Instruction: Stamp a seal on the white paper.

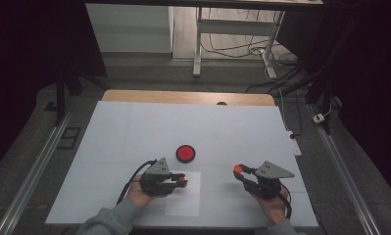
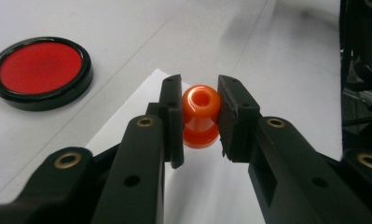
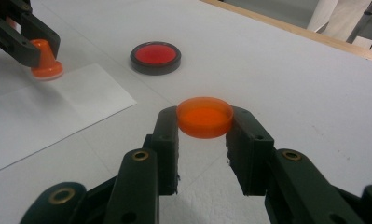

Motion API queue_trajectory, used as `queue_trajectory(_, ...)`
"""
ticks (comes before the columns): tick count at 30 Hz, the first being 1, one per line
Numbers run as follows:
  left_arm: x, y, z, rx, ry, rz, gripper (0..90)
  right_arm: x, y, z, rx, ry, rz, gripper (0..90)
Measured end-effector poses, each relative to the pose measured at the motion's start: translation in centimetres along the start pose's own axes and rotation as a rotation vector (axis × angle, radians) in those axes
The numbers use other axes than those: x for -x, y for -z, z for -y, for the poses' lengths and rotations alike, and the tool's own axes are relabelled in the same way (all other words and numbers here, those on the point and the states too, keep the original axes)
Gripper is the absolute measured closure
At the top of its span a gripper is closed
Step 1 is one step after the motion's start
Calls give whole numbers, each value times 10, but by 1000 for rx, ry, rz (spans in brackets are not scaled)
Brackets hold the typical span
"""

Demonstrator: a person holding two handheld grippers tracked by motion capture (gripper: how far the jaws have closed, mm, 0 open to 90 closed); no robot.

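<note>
Orange stamp (image 2: pixel 200 116) clamped between the two black jaws of the left gripper (image 2: pixel 200 119), pads pressed on its knobbed handle from either side; seen from the right gripper view, the same stamp (image 3: pixel 46 60) standing upright, wide base down, touching or just above the white sheet of paper (image 3: pixel 48 112) near the sheet's far edge; from the high view, a small orange dot (image 1: pixel 182 180) at the tip of the left gripper (image 1: pixel 179 180), over the paper's (image 1: pixel 185 198) upper left part.

Orange cap (image 3: pixel 204 116), a shallow round lid with open side up, gripped rim to rim by the right gripper (image 3: pixel 204 121), jaws closed against both sides of it; held off the paper, well to the paper's right and above the bare tabletop; in the high view, visible as an orange spot (image 1: pixel 238 168) at the front of the right gripper (image 1: pixel 240 170).

Red ink pad (image 1: pixel 185 153) in a round black case, lid off, lying flat just beyond the paper's far edge; between the two grippers and a little farther out; also seen to the left of the stamp in the left gripper view (image 2: pixel 40 70) and beyond the cap in the right gripper view (image 3: pixel 155 56).

White table cover (image 1: pixel 134 132) beneath paper and pad; wooden table edge (image 1: pixel 183 97) showing past the cover's far side; a hand (image 1: pixel 139 195) under each gripper, grey sleeves entering from below.
</note>
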State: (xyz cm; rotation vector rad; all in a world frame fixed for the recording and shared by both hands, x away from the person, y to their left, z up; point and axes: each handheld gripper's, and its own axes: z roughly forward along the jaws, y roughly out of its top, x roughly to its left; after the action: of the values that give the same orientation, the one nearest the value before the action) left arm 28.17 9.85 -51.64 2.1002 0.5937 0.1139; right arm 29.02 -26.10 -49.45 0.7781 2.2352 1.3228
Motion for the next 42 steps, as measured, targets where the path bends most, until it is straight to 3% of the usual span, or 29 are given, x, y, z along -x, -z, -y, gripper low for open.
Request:
queue_trajectory(24,1,-12,5,-53,-13,-2,723,-1,-1,0,-2,1,-2,643)
queue_trajectory(42,3,-16,7,-66,-16,-3,723,-1,-1,0,-2,1,-3,643)
